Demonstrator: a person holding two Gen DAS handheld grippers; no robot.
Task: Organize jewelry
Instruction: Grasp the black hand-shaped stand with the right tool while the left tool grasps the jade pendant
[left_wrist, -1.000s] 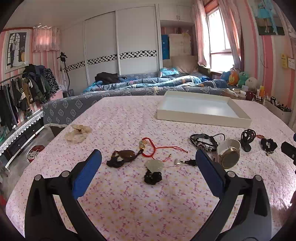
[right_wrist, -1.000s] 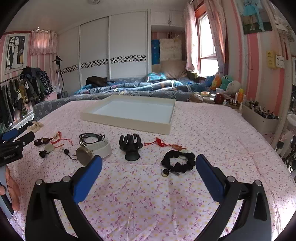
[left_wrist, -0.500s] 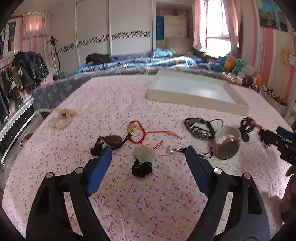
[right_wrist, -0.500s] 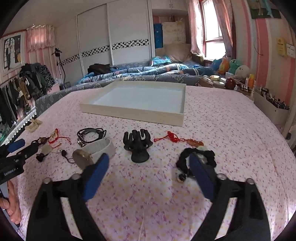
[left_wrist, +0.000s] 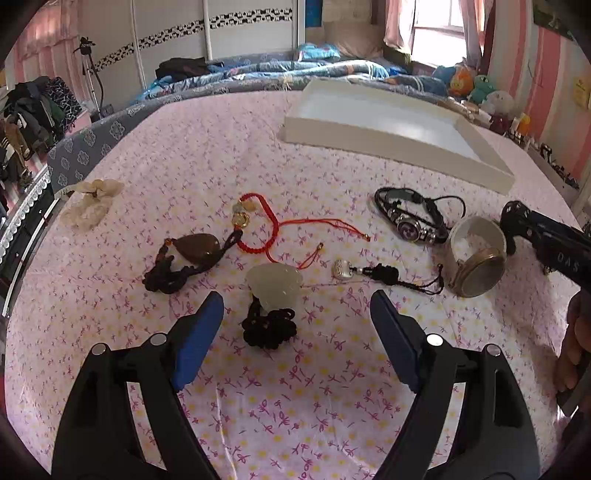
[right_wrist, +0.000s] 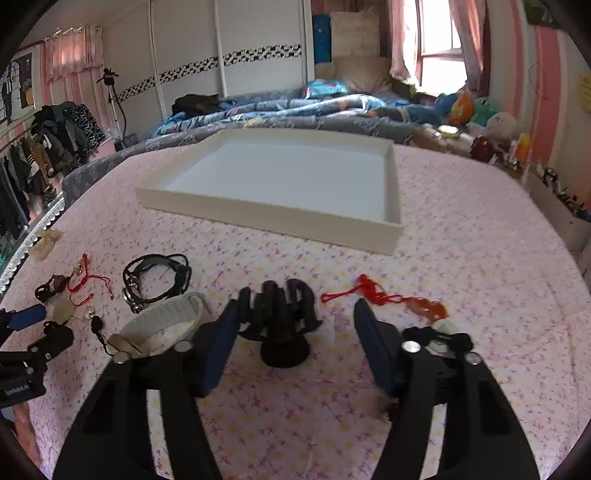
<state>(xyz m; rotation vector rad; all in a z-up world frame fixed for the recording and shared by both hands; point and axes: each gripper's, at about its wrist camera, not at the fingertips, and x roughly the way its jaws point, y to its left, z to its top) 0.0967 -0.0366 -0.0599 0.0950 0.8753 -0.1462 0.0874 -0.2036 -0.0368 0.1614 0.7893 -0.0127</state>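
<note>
Jewelry lies scattered on a pink floral bedspread. My left gripper (left_wrist: 295, 317) is open, its blue fingers either side of a pale jade pendant (left_wrist: 275, 286) on a black knotted cord (left_wrist: 269, 326), not touching it. My right gripper (right_wrist: 295, 325) hangs over a black hand-shaped holder (right_wrist: 282, 321). Its jaws are closing with the holder between them, and a gap still shows on the right side. A white tray (right_wrist: 266, 218) lies empty farther back, also in the left wrist view (left_wrist: 388, 147).
Near the left gripper lie a brown pendant (left_wrist: 195, 247), a red cord bracelet (left_wrist: 266, 232), a silver charm (left_wrist: 343, 267), a black leather bracelet (left_wrist: 413, 218), a white watch (left_wrist: 476, 254) and a cream scrunchie (left_wrist: 90, 203). A red-corded orange pendant (right_wrist: 424, 306) and black scrunchie (right_wrist: 443, 336) lie by the right gripper.
Both grippers have come forward and down toward the spread. The left now frames the jade pendant, jaws slightly narrower. The right has shifted onto the black holder and its jaws have narrowed a lot.
</note>
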